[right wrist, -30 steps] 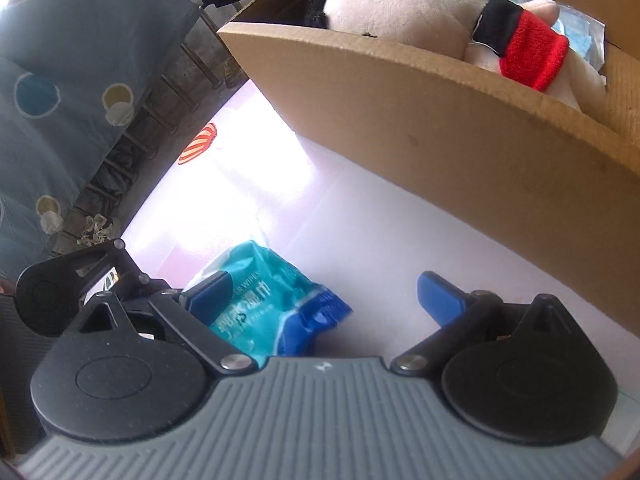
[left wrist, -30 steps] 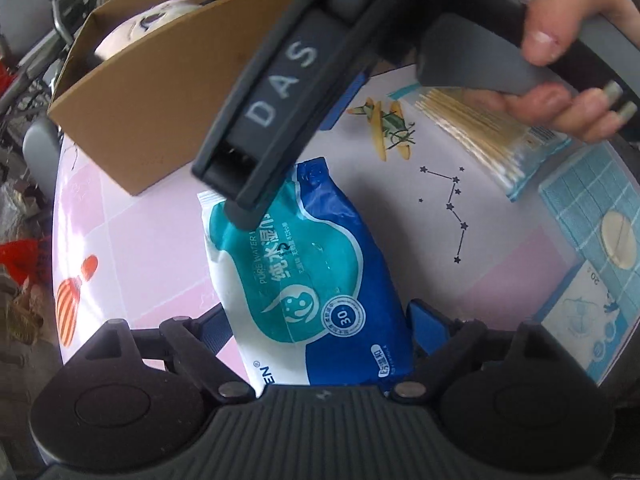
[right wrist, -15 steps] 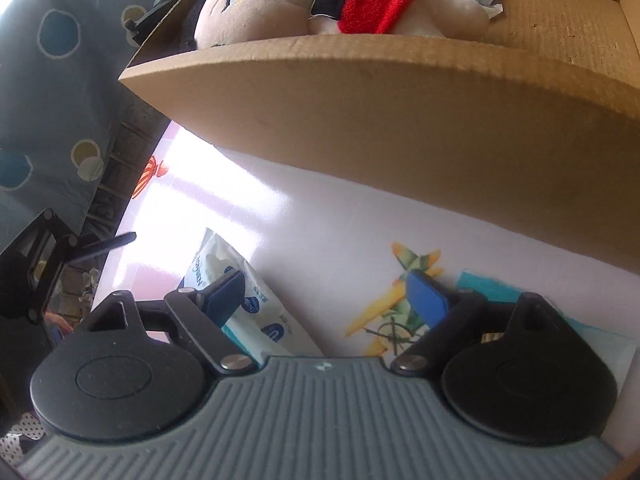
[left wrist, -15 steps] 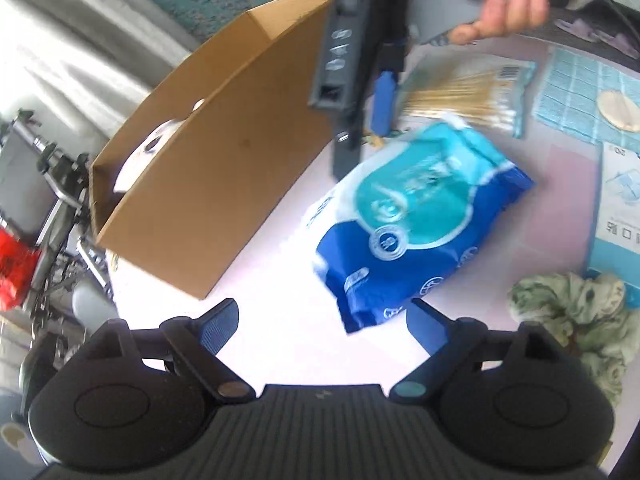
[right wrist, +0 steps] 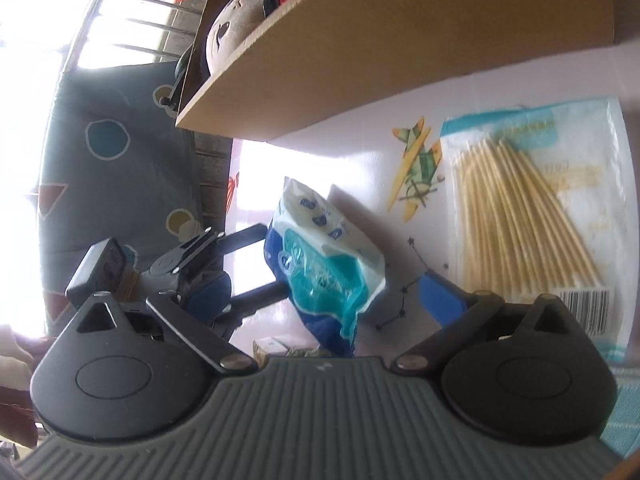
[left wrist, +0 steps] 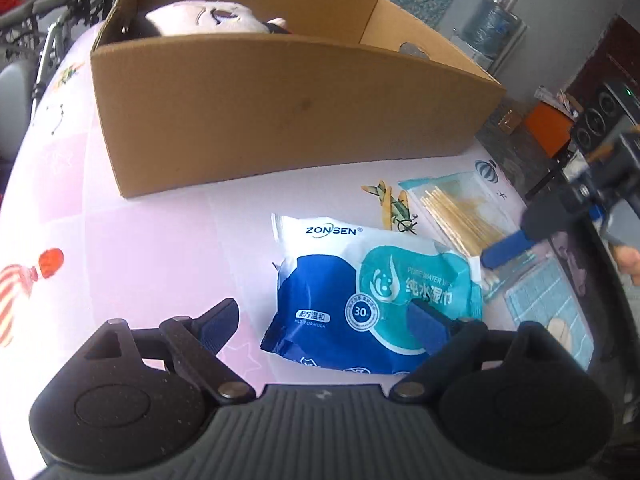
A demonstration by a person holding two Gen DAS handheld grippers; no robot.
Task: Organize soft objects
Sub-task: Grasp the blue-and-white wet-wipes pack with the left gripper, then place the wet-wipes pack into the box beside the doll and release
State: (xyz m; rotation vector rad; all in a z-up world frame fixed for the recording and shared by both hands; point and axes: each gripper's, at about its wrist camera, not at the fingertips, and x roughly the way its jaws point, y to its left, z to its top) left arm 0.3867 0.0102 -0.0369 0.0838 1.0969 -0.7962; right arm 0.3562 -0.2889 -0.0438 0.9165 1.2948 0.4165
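Note:
A blue and teal wet-wipes pack lies flat on the pink table, in front of a cardboard box. A plush doll lies inside the box. My left gripper is open just above the pack's near end, touching nothing. My right gripper is open and empty; the same pack lies between and beyond its fingers. The right gripper also shows at the right edge of the left wrist view, over a bag of cotton swabs.
The cotton swab bag lies right of the wipes. A light blue checked item lies at the table's right edge. The doll shows over the box wall. A patterned curtain hangs beyond the table.
The wipes pack was let go and now lies flat on the table. My left gripper swung round to face the box. My right gripper moved away to the right, over the swab bag.

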